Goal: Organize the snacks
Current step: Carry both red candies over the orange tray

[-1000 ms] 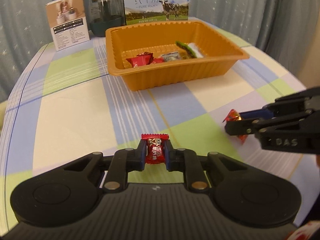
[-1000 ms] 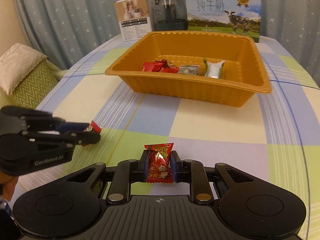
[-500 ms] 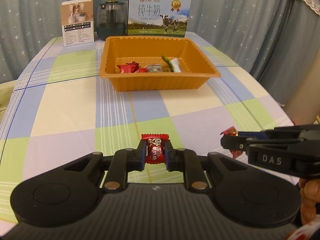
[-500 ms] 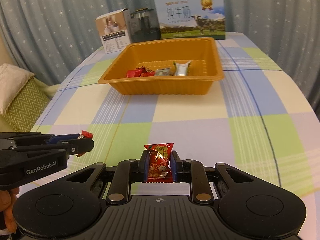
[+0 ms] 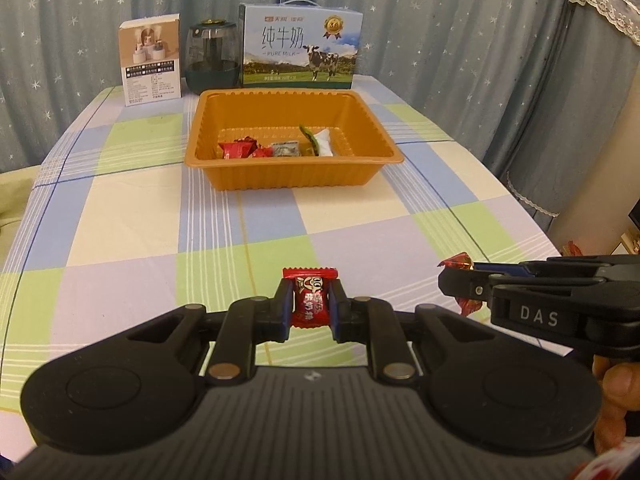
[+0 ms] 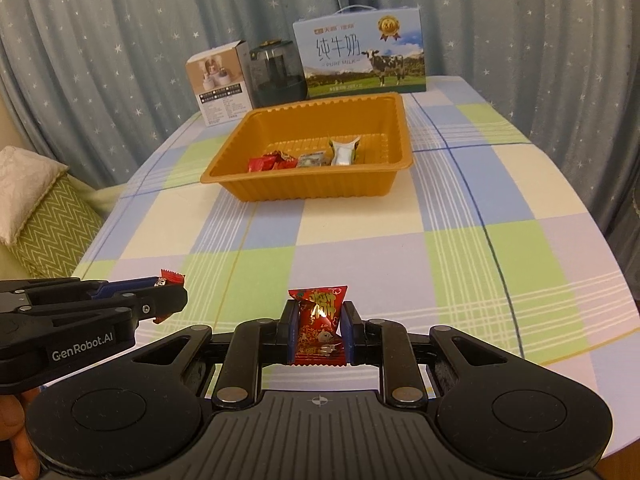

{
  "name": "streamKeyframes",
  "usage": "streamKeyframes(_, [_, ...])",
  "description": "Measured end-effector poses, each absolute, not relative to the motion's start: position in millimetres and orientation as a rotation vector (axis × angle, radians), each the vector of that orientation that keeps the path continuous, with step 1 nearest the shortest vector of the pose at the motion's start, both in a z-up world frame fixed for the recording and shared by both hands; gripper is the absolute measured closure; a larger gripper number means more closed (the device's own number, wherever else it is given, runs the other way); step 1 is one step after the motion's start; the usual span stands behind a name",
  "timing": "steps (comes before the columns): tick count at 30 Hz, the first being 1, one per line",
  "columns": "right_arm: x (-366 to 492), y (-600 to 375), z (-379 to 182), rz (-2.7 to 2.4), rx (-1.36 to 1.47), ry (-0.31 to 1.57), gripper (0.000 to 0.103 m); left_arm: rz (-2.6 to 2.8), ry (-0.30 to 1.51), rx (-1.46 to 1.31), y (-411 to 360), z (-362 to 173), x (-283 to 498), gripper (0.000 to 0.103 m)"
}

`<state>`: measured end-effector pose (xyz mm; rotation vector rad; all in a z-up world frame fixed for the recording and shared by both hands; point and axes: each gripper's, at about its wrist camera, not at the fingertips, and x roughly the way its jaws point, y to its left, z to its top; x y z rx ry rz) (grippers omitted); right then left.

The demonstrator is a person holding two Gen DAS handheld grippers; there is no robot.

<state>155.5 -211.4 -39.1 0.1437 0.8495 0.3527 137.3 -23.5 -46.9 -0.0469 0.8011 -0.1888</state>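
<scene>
My left gripper (image 5: 310,305) is shut on a red wrapped candy (image 5: 309,295), held above the near part of the checked table. My right gripper (image 6: 319,330) is shut on a red and gold wrapped candy (image 6: 320,322), also above the near table. Each gripper shows in the other's view: the right one (image 5: 460,280) at right, the left one (image 6: 168,294) at left. The orange tray (image 5: 294,178) stands at mid table, well beyond both grippers, and holds several wrapped snacks (image 5: 276,147). It also shows in the right wrist view (image 6: 308,190).
Behind the tray stand a milk carton box (image 5: 300,54), a dark glass jar (image 5: 211,60) and a small white box (image 5: 151,65). Star-print curtains hang behind the table. A green cushioned seat with a pillow (image 6: 44,216) is off the table's left edge.
Both grippers have pulled back and risen from the tray with their candies held; the tray now looks smaller and farther away in both views.
</scene>
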Motion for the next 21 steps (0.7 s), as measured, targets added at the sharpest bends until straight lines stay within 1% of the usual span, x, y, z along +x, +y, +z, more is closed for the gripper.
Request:
streamKeyframes(12, [148, -219, -22, 0.345, 0.147, 0.822, 0.081, -0.190, 0.771, -0.033, -28, -28, 132, 0.087])
streamKeyframes(21, [162, -223, -17, 0.349, 0.142, 0.812, 0.081, -0.203, 0.754, -0.020, -27, -20, 149, 0.087])
